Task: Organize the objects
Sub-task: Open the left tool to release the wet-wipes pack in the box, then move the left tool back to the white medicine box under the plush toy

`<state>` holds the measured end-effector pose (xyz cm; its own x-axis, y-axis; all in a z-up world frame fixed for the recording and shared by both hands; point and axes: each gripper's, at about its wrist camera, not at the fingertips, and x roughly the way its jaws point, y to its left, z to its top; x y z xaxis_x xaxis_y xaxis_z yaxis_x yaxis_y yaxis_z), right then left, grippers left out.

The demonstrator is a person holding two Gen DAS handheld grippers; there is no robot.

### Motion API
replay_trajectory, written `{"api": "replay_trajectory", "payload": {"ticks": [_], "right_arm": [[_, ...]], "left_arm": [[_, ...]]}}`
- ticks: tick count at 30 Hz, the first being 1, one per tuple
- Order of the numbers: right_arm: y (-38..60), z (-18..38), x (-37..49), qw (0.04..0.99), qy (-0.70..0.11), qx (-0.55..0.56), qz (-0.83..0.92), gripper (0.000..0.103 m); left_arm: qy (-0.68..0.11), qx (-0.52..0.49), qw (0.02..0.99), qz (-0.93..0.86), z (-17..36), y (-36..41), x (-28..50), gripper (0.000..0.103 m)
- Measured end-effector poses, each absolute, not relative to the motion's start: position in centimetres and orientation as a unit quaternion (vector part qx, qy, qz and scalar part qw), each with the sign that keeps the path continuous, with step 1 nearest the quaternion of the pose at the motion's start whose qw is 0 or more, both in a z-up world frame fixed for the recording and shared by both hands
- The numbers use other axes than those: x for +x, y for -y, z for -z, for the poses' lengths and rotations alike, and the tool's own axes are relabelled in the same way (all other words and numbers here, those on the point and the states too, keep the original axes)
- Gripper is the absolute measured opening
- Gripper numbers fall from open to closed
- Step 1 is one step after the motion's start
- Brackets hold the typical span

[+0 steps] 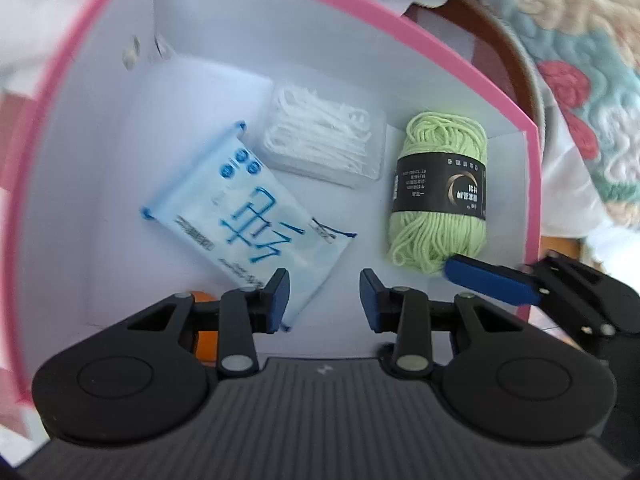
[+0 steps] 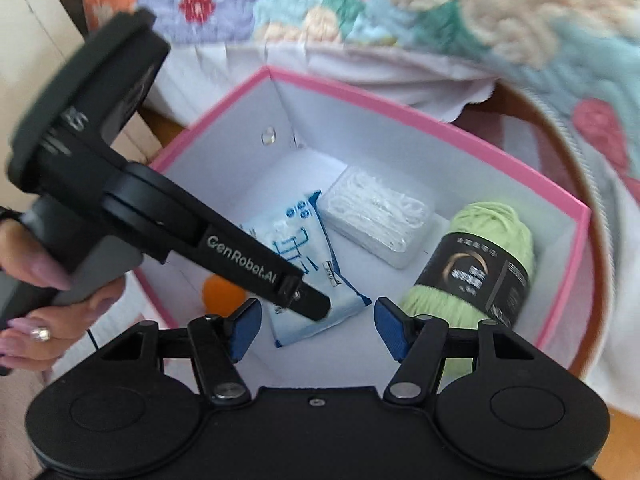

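presently, findings are recorded as follows:
box: a pink-rimmed box (image 1: pixel 460 64) with a white interior is seen filling most of both views; all sorted items lie on its floor.
yarn: a green yarn skein (image 1: pixel 438 192) with a black label is placed at the right of the box floor.
packet: a blue-printed tissue packet (image 1: pixel 244 216) is laid at centre, just beside a clear case of white picks (image 1: pixel 324 136) toward the upper centre.
ball: an orange ball (image 2: pixel 220 290) is partly hidden at the lower left of the box.
left gripper (image 1: pixel 324 296): jaws are held apart over the packet; nothing is grasped.
right gripper (image 2: pixel 316 328): jaws are spread wide at the lower centre of the right wrist view; nothing is held.
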<state>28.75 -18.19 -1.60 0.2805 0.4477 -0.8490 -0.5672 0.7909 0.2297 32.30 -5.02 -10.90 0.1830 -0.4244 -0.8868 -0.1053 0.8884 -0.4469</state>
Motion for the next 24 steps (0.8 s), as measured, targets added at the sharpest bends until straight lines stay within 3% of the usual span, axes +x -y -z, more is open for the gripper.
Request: {"api": "replay_trajectory", "payload": {"ticks": [6,11,14,17,24], "right_arm": [[19.4,-1.6,25.5,0.83,-0.461,-0.033,-0.311,0.07],[19.4,-4.9,22.2,0.853,-0.425,-0.038,-0.3,0.074],[18.9,-6.5,20.4,0.859,-0.412,-0.046,-0.299,0.082],[18.7,-7.9,19.1,0.853,-0.418,-0.029,-0.31,0.083],[17.6,-10.5,14.2,0.855,-0.405,-0.054,-0.32,0.084]], "left_arm": [[-0.608,-0.176,0.766,0.111,6.1,4.0,30.0,0.041],[-0.584,-0.146,0.79,0.112,1.4,3.2,27.0,0.062],[-0.576,-0.128,0.799,0.118,-1.3,2.7,24.7,0.067],[-0.562,-0.118,0.81,0.122,-3.8,2.0,22.3,0.075],[-0.536,-0.087,0.83,0.128,-7.6,1.1,17.0,0.077]]}}
